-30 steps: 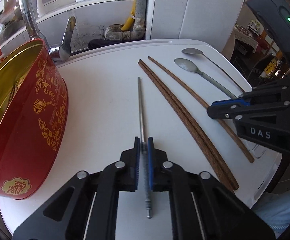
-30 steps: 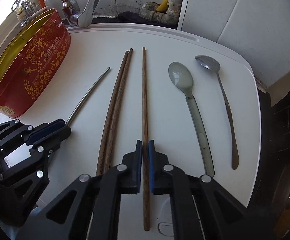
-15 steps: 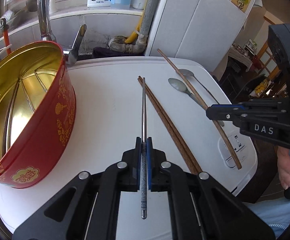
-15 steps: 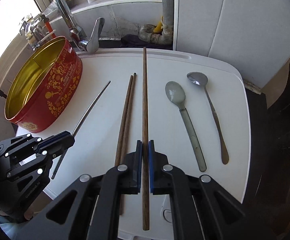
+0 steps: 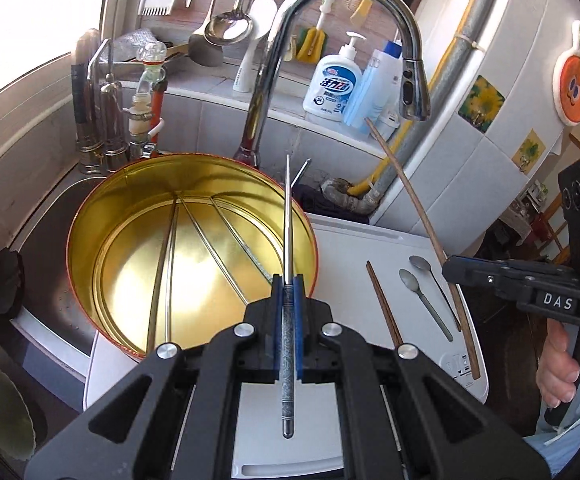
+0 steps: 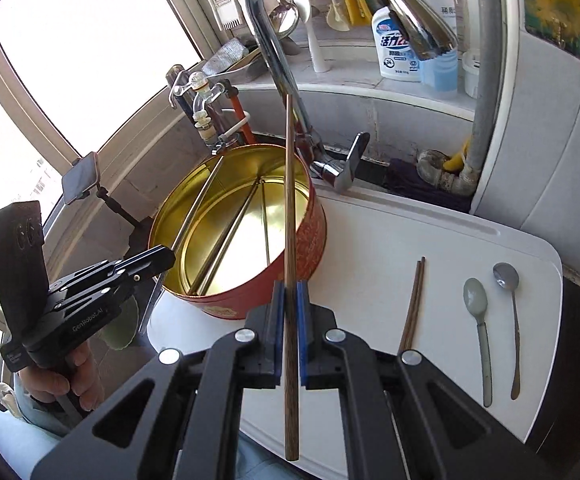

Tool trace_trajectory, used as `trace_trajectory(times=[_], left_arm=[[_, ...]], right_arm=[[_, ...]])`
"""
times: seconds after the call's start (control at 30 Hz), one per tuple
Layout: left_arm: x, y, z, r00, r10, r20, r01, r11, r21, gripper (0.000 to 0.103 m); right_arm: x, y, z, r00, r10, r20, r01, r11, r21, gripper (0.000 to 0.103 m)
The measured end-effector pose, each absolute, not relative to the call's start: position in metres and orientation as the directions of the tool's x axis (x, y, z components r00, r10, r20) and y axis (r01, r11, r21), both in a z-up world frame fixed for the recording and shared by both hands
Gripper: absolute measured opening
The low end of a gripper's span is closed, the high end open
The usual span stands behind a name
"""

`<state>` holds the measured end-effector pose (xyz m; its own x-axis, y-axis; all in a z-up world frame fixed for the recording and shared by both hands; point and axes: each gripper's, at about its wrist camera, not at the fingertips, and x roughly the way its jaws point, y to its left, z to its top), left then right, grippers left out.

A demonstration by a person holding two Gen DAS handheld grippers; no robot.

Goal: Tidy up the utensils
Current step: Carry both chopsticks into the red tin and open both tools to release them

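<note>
The metal chopstick (image 5: 288, 240) runs lengthwise up mid-frame over the gold-lined red tin (image 5: 90, 240), clamped in the left gripper (image 5: 288, 292). The right gripper (image 6: 288, 300) pinches a wooden chopstick (image 6: 290, 220) likewise. Only the right view shows the tin's red outside.

Right claw (image 6: 288, 304) clamped on my wooden chopstick (image 6: 290, 240), tip over the red tin (image 6: 250, 232). Left claw (image 6: 162, 260) grips a metal chopstick (image 6: 148, 308) beside it. On the bench (image 6: 369, 248) — chopstick pair (image 6: 411, 304), two spoons (image 6: 479, 320).
</note>
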<state>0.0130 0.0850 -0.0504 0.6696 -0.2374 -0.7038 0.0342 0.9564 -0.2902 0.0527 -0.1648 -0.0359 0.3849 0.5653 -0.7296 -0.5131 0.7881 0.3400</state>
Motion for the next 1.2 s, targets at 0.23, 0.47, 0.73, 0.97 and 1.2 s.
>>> trace_trajectory(times=[0.23, 0.47, 0.73, 0.97, 1.2], left_arm=[[0.001, 0.153, -0.037, 0.723, -0.18, -0.667, -0.087, 0.934, -0.346, 0.005], [0.024, 0.184, -0.053, 0.692, -0.237, -0.682, -0.116, 0.896, -0.429, 0.005], [0.08, 0.215, -0.092, 0.606, -0.327, -0.725, -0.147, 0.85, -0.506, 0.005], [0.112, 0.22, -0.121, 0.53, -0.354, -0.771, -0.133, 0.863, -0.487, 0.005], [0.123, 0.218, -0.144, 0.484, -0.339, -0.806, -0.125, 0.886, -0.447, 0.005]], right_arm=[[0.059, -0.097, -0.024, 0.349, 0.605, -0.716, -0.59, 0.735, 0.334, 0.006], [0.081, -0.048, -0.037, 0.304, 0.606, -0.735, -0.568, 0.735, 0.37, 0.006], [0.122, -0.015, -0.069, 0.256, 0.542, -0.8, -0.458, 0.797, 0.394, 0.006], [0.144, 0.013, -0.099, 0.174, 0.495, -0.851, -0.436, 0.814, 0.384, 0.006], [0.158, 0.03, -0.132, 0.121, 0.414, -0.902, -0.419, 0.845, 0.332, 0.006]])
